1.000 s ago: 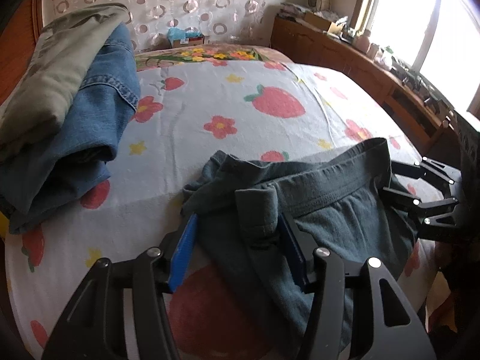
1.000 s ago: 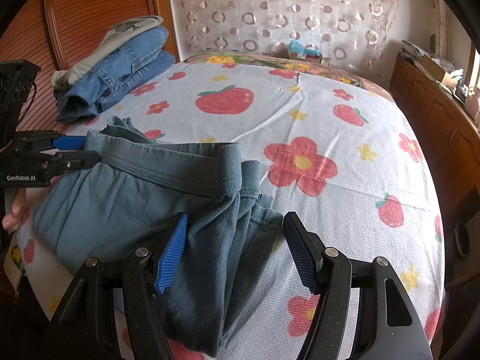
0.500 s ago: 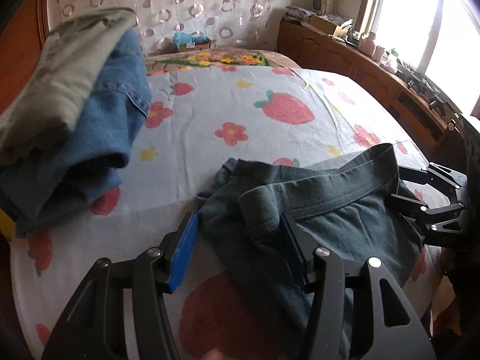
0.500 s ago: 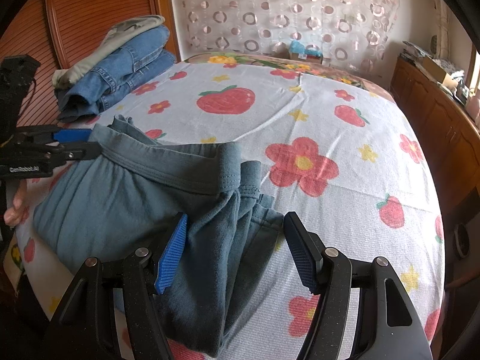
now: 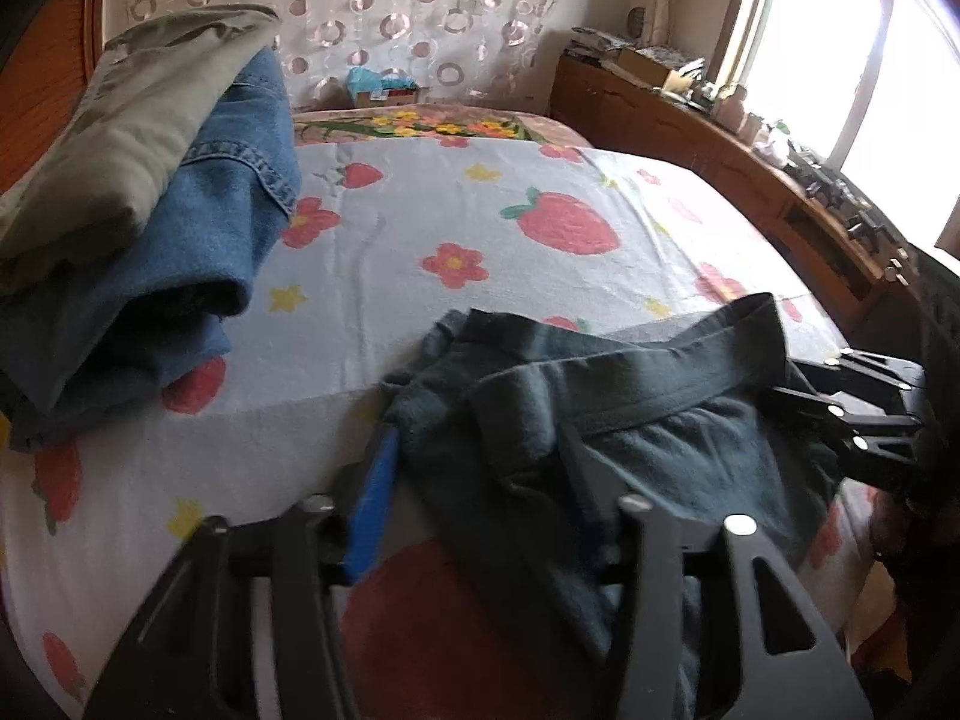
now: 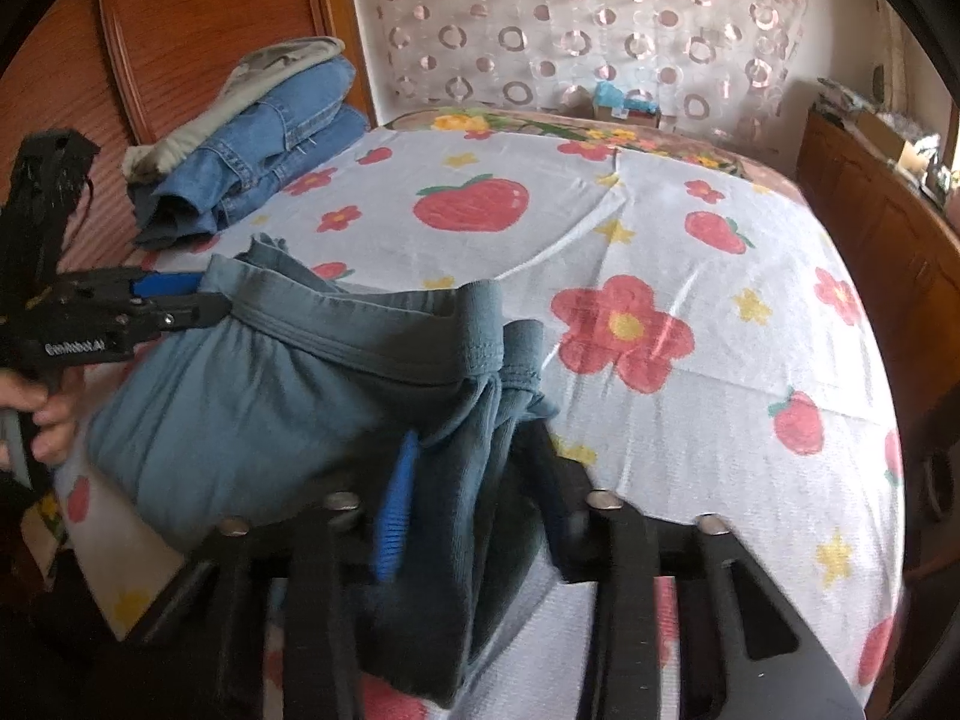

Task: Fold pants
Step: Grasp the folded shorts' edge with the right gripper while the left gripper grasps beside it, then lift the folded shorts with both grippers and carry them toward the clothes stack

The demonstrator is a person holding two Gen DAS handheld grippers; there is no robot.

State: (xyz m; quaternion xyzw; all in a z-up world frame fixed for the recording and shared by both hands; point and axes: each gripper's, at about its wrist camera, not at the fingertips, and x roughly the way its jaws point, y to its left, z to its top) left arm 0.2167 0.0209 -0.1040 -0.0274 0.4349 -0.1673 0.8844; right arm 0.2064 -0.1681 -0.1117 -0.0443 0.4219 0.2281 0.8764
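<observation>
Home bedroom: bed (image 6: pixel 660 228), wooden headboard (image 6: pixel 198 30), folded jeans (image 6: pixel 264 150).

The left gripper (image 5: pixel 480 492) has its two fingers wide apart, one blue pad (image 5: pixel 373 504) on each side of a bunch of cloth — not squeezing it. The right gripper (image 6: pixel 474 498) has its fingers closer in, near a fold of cloth between them. A bare hand (image 6: pixel 42 414) holds the left gripper's handle — seen from the right camera.
</observation>
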